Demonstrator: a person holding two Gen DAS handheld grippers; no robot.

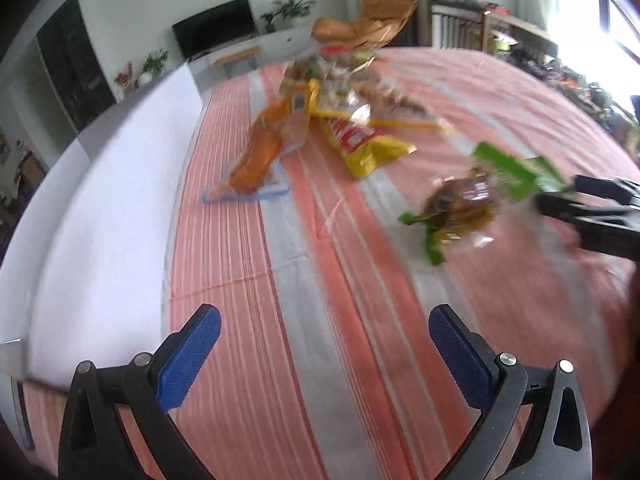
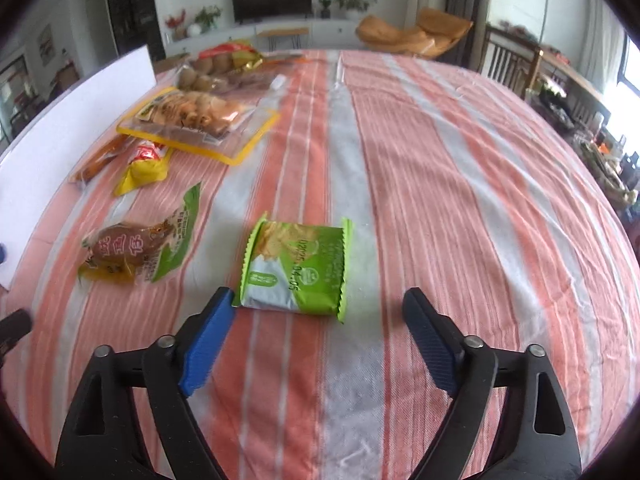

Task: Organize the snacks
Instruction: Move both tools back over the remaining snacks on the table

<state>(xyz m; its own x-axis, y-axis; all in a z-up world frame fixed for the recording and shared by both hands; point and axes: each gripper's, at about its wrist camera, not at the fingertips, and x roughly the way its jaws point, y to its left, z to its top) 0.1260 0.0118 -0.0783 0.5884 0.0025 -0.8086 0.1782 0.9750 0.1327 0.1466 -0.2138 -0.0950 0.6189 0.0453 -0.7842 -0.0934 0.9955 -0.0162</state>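
Striped surface (image 2: 440, 160) carrying scattered snacks, sorting barely starting. Green packet (image 2: 294, 268) lying just ahead of right tongs (image 2: 320, 312), spread, empty. Left tongs (image 1: 324, 340) likewise spread, holding nothing, hovering over bare cloth.

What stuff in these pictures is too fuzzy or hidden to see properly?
- Yellow snack bag, left wrist view: motion blur makes its red label unreadable.
- Far snack pile, right wrist view: packets overlap, so the count is unclear.
- Green packet, right wrist view: print too small and upside down.
- Right gripper, left wrist view: blurred, cut by the edge.
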